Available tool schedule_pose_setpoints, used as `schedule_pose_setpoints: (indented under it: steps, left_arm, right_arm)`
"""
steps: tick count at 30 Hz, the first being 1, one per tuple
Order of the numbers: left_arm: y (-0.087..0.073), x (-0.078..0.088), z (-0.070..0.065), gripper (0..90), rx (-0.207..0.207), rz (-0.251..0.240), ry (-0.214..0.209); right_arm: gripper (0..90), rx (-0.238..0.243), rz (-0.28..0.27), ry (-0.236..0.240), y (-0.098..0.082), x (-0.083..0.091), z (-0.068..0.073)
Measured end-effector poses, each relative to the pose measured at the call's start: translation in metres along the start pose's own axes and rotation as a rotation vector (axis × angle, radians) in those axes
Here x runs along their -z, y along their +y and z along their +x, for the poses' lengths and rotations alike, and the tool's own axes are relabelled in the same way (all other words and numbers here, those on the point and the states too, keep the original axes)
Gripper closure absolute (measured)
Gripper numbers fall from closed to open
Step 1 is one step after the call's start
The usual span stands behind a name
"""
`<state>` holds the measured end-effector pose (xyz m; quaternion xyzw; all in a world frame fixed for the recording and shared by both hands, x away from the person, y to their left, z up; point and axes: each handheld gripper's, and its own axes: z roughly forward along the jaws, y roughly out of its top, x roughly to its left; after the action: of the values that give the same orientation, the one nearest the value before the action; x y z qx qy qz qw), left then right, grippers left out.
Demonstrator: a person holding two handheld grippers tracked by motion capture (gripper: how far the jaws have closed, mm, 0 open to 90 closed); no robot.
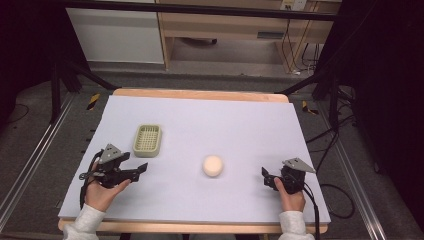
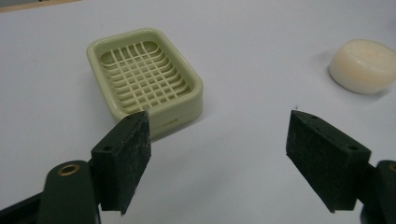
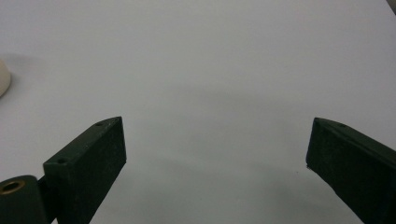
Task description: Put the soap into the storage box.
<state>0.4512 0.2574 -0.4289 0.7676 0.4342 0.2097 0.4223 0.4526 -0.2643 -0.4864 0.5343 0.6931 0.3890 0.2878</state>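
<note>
A pale green soap dish (image 1: 147,140) with a slatted grid bottom rests on the left half of the white table; the left gripper view shows the soap dish (image 2: 144,81) empty. A round cream bar of soap (image 1: 213,165) lies near the table's middle, and the soap (image 2: 364,65) sits far right in the left gripper view. My left gripper (image 1: 137,170) hovers open just in front of the dish, its jaws wide apart with nothing between them. My right gripper (image 1: 266,177) is open to the right of the soap, over bare table, and the soap's edge (image 3: 3,77) peeks in at the left.
The white table surface (image 1: 240,125) has a wooden rim along its far edge. Beyond the table stand a wooden shelf unit (image 1: 225,25) and black frame legs, with cables (image 1: 330,145) trailing on the floor at the right.
</note>
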Motion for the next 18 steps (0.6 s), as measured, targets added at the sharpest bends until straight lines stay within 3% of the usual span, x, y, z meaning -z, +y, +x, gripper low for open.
schedule_pose_setpoints:
  steps: [8,18]
  left_arm:
    - [0.008,-0.005,-0.006,21.7,-0.014,0.000,-0.013]
    - [0.019,-0.017,-0.024,21.3,-0.049,0.007,-0.047]
  right_arm:
    - [5.3,0.008,0.003,0.000,0.000,0.000,0.001]
    - [5.3,0.005,0.005,0.001,0.000,-0.001,0.001]
